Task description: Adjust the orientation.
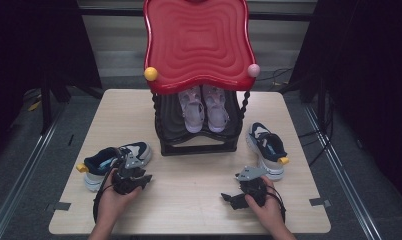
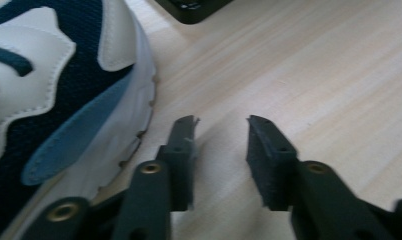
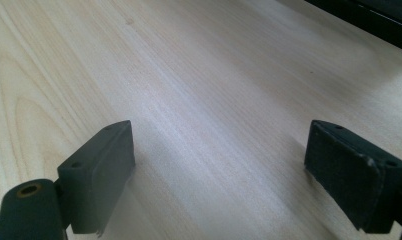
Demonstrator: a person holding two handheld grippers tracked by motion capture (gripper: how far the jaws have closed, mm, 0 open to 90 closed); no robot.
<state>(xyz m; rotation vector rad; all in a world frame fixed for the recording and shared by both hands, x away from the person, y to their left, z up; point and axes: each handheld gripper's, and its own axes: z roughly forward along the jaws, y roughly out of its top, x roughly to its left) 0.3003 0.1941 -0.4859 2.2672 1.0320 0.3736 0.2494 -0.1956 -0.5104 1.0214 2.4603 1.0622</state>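
Navy-and-white leather sneaker (image 2: pixel 54 100) lay just left of the left gripper (image 2: pixel 221 125), whose narrowly parted jaws held nothing above the worktop (image 2: pixel 314 75).

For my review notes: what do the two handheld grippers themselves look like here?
Both are black. The left gripper and right gripper each carry a grey three-cornered plate on top and trail a black cable. Their jaws are flat, dark, rectangular pads on arms with brass-coloured rivets.

A pale wood-grain table (image 1: pixel 189 200) stands on grey floor (image 1: pixel 19 165) between metal rails (image 1: pixel 339 150), black curtains (image 1: pixel 369 60) darkening both sides, cables (image 1: pixel 284 75) trailing behind by a light wall (image 1: pixel 114 45)
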